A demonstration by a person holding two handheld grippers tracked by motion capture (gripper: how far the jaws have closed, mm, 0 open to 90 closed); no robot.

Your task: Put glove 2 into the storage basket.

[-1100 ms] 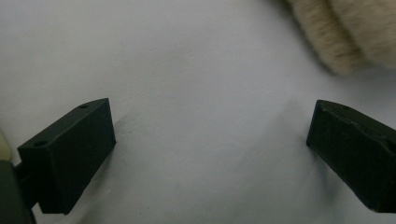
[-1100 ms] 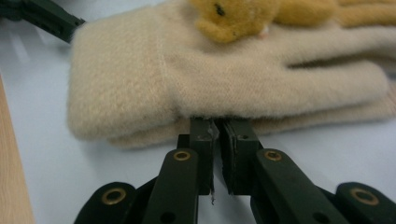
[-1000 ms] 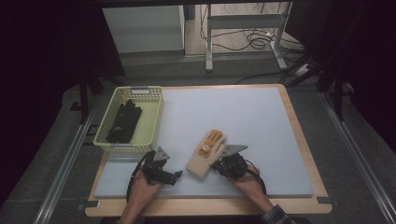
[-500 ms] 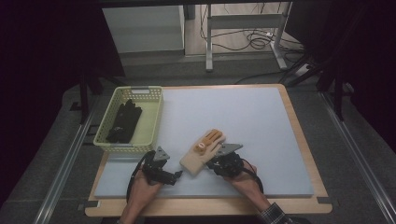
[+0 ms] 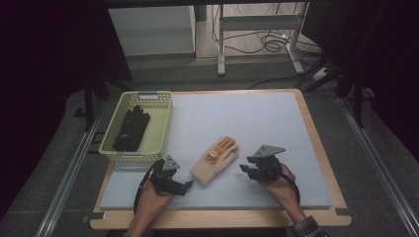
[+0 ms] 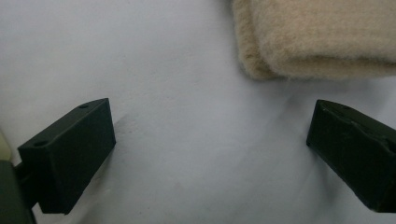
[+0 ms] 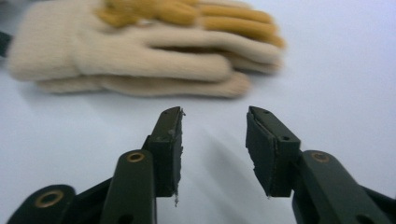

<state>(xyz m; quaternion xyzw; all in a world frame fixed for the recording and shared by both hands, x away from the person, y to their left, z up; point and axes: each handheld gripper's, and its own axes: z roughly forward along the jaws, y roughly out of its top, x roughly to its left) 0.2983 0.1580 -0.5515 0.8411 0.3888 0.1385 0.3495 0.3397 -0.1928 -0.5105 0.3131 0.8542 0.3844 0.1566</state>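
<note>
right gripper view: right hand-held gripper (image 7: 214, 116) parted, empty, near cream glove (image 7: 140, 51); high view: basket (image 5: 160, 126).

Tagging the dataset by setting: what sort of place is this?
Most likely a lab or data-collection workstation, not a home. A wooden table carries a pale blue mat, with a yellow basket at the left. Behind it, loose cables lie on the floor by a metal frame leg, and the surroundings are dark.

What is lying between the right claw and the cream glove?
Nothing: in the right gripper view only bare blue-grey mat separates the right claw, its jaws apart, from the cream glove.
</note>
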